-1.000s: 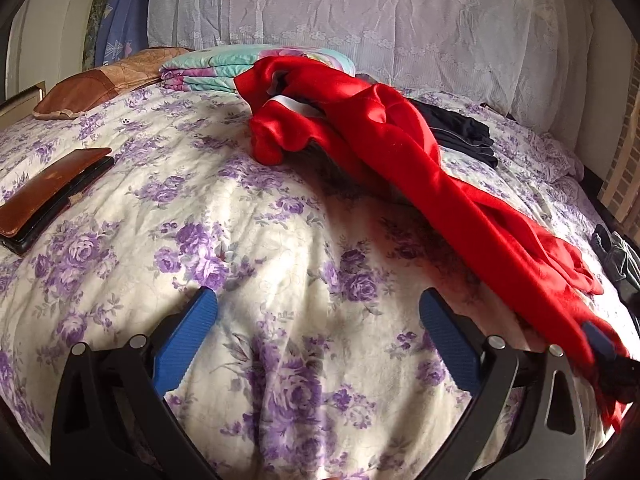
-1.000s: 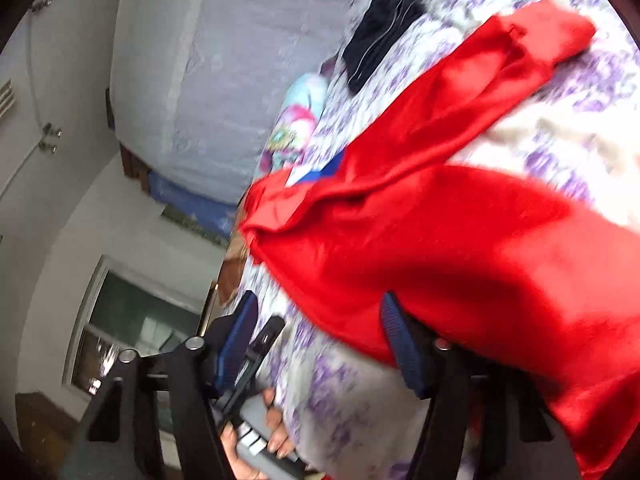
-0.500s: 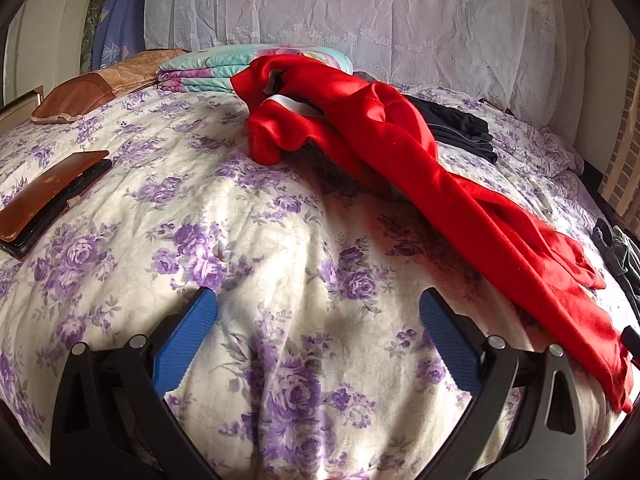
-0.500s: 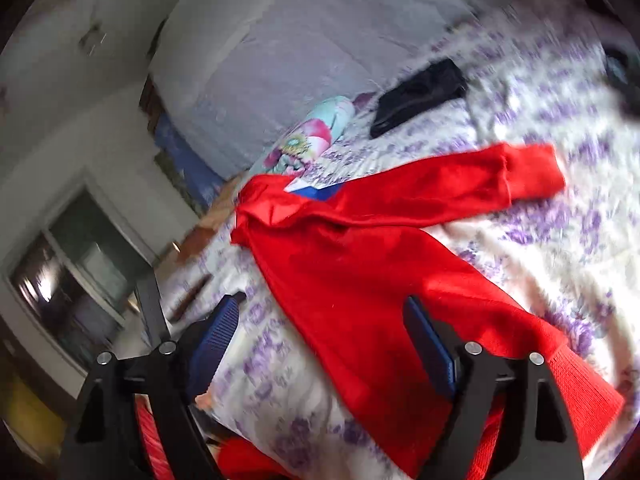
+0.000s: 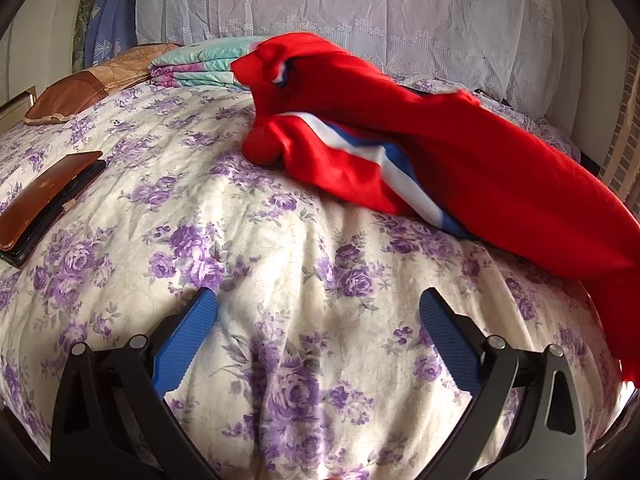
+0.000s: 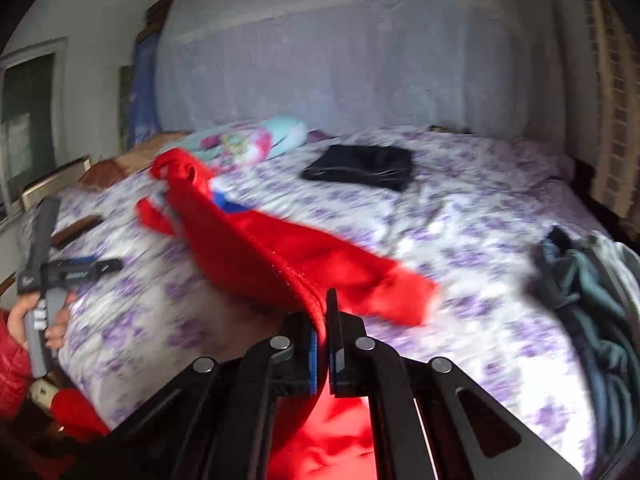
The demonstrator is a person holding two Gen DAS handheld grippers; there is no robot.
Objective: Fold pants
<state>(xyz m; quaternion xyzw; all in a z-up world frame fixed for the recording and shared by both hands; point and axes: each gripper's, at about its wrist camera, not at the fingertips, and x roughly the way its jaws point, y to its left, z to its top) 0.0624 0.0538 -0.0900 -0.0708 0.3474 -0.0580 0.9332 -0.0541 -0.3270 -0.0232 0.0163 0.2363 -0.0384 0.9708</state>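
Red pants (image 5: 460,160) with a white and blue side stripe lie stretched across the flowered bed (image 5: 240,248), from the far middle toward the right edge. My left gripper (image 5: 318,320) is open and empty, low over the bedspread, well short of the pants. My right gripper (image 6: 322,344) is shut on the edge of the red pants (image 6: 256,256) and holds that end lifted above the bed. The left gripper (image 6: 72,272) also shows in the right wrist view, held in a hand at the left.
A brown wallet on a dark phone (image 5: 44,200) lies at the left. Folded bright bedding (image 5: 200,64) and a brown pillow (image 5: 80,92) sit at the head. A folded black garment (image 6: 360,166) lies mid-bed; dark clothes (image 6: 588,292) are heaped at the right edge.
My right gripper has closed on the pants' edge and pulled it up and toward me. The pants have shifted and spread, showing the stripe. The left gripper has stayed still.
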